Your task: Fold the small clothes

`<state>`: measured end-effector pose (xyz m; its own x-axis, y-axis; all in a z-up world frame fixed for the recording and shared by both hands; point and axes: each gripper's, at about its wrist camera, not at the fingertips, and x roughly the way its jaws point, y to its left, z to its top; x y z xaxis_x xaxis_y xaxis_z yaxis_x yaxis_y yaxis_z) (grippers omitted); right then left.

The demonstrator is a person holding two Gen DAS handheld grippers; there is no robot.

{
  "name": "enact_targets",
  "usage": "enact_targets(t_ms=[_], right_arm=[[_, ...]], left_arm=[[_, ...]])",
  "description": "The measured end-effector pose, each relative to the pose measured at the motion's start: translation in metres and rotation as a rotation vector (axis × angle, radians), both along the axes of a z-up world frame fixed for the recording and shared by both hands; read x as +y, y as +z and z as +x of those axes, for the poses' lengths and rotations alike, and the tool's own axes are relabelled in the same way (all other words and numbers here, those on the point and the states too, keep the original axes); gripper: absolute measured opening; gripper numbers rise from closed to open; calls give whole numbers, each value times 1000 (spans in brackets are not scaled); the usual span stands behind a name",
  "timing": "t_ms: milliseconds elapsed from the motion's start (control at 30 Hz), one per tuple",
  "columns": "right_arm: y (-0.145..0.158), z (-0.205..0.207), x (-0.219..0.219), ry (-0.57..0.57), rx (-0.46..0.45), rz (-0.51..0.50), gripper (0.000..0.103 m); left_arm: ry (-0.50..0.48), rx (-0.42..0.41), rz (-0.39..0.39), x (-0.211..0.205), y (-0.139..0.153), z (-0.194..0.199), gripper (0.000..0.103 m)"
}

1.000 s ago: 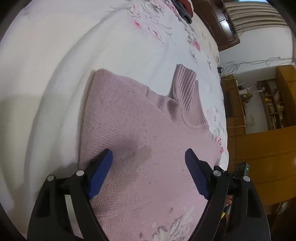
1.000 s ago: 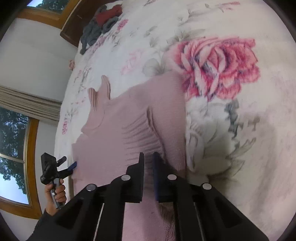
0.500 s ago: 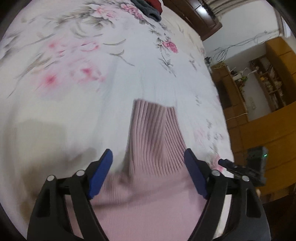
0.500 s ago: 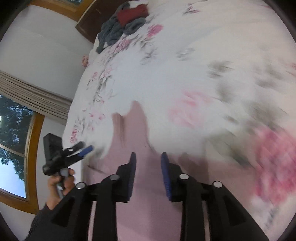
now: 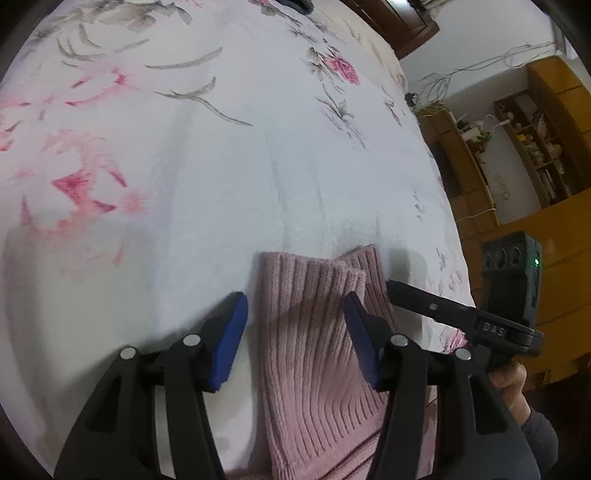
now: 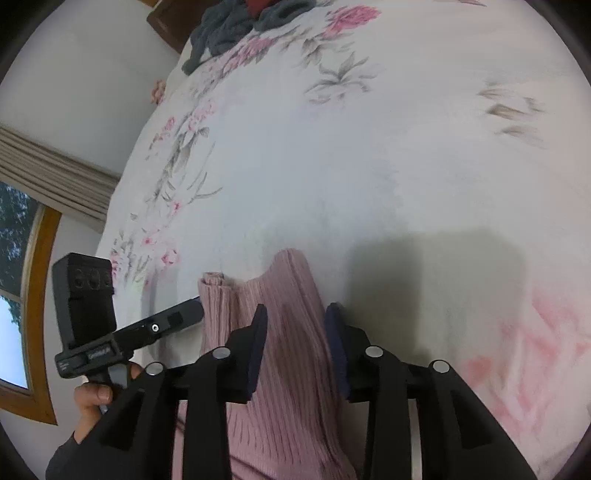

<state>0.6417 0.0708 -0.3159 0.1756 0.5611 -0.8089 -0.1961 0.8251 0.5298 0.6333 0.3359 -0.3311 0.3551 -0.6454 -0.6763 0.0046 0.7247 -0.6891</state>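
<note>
On a bed spread with a white floral sheet (image 5: 229, 177), the left gripper (image 5: 295, 325) stands with its blue-padded jaws wide apart, straddling the ribbed end of a pink knitted sweater (image 5: 314, 332) without closing on it. Just to the right, the right gripper (image 6: 295, 332) is also parted, though more narrowly, its pads on either side of the same ribbed knit and gripping nothing, each tool held on its handle by a person's hand. A heap of grey and red clothes (image 6: 240, 22) lies at the bed's far end, well apart from the sweater.
</note>
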Motion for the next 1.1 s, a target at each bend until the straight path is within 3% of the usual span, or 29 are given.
enact_targets(t_ms=[100, 167, 333, 567, 667, 767, 933, 1000, 1100], right_arm=[[-6, 5, 8, -1, 8, 3, 37], [-6, 3, 11, 5, -7, -6, 13], [22, -15, -8, -32, -87, 22, 12], [86, -66, -31, -29, -185, 106, 12], [111, -107, -32, 14, -252, 98, 12], [119, -156, -39, 50, -284, 84, 12], [94, -228, -42, 95, -250, 13, 13], [67, -251, -45, 99, -178, -36, 17], [42, -270, -55, 76, -72, -57, 24]], left_arm=[[12, -4, -23, -3, -3, -1, 23], [26, -9, -14, -2, -3, -5, 6], [67, -85, -37, 7, 22, -26, 5], [48, -196, -87, 18, 94, -74, 4], [-6, -233, -51, 12, 125, -115, 4], [-67, -247, -4, 0, 138, -158, 4], [-153, -203, 98, -14, 119, -231, 4], [-184, -110, 178, -22, 91, -256, 4], [-165, 2, 182, -17, 63, -284, 5]])
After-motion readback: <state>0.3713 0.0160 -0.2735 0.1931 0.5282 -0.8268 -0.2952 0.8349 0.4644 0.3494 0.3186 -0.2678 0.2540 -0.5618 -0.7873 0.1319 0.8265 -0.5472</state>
